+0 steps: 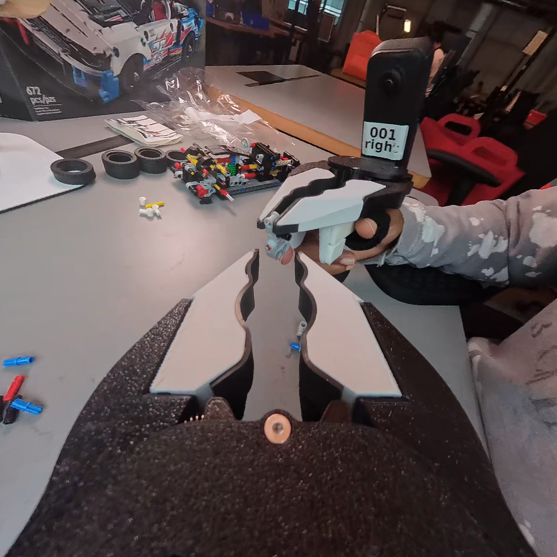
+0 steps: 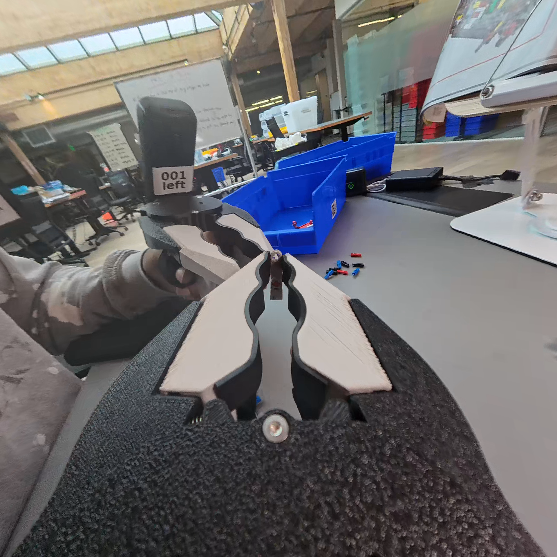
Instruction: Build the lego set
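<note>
The right gripper [image 2: 275, 260], bearing a white printed label [image 1: 383, 139], pinches a small grey lego piece [image 2: 276, 284] while the label-tagged left gripper [image 1: 276, 256] stands spread above the worktop [image 1: 105, 271].

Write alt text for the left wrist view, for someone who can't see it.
The left gripper points, open and empty, at the right gripper, which pinches a small grey lego piece just ahead of it. Behind on the grey table sit a half-built lego car, four black tyres and the set's box.
</note>
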`<act>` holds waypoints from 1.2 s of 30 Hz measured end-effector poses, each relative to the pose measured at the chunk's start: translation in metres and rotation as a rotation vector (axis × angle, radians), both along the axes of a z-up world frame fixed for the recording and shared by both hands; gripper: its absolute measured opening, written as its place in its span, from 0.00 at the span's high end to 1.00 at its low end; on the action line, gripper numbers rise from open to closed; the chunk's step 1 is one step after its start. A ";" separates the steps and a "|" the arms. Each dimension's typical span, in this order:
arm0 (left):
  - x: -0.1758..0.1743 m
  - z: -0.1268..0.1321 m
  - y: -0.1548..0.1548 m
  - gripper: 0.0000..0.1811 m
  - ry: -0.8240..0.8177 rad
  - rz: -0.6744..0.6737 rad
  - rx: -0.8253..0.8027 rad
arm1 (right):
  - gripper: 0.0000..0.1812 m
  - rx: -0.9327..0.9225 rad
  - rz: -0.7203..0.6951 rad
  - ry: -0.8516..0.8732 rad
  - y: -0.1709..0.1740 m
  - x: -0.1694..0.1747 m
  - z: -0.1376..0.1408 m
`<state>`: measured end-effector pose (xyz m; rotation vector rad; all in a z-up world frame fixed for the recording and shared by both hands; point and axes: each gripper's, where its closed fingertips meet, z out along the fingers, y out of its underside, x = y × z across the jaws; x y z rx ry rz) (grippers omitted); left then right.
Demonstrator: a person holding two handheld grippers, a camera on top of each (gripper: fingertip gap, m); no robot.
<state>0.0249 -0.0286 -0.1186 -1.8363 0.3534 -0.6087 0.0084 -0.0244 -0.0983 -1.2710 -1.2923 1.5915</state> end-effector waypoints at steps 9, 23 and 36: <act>-0.011 -0.001 0.005 0.93 0.072 0.092 0.045 | 0.97 0.144 -0.179 -0.044 0.000 -0.013 -0.008; 0.003 0.042 -0.019 0.94 -0.404 -0.154 0.096 | 0.94 0.387 0.019 0.129 -0.031 0.013 0.020; -0.012 0.022 -0.007 0.99 -0.492 -0.068 -0.059 | 0.96 1.004 -0.264 0.083 -0.010 0.005 0.004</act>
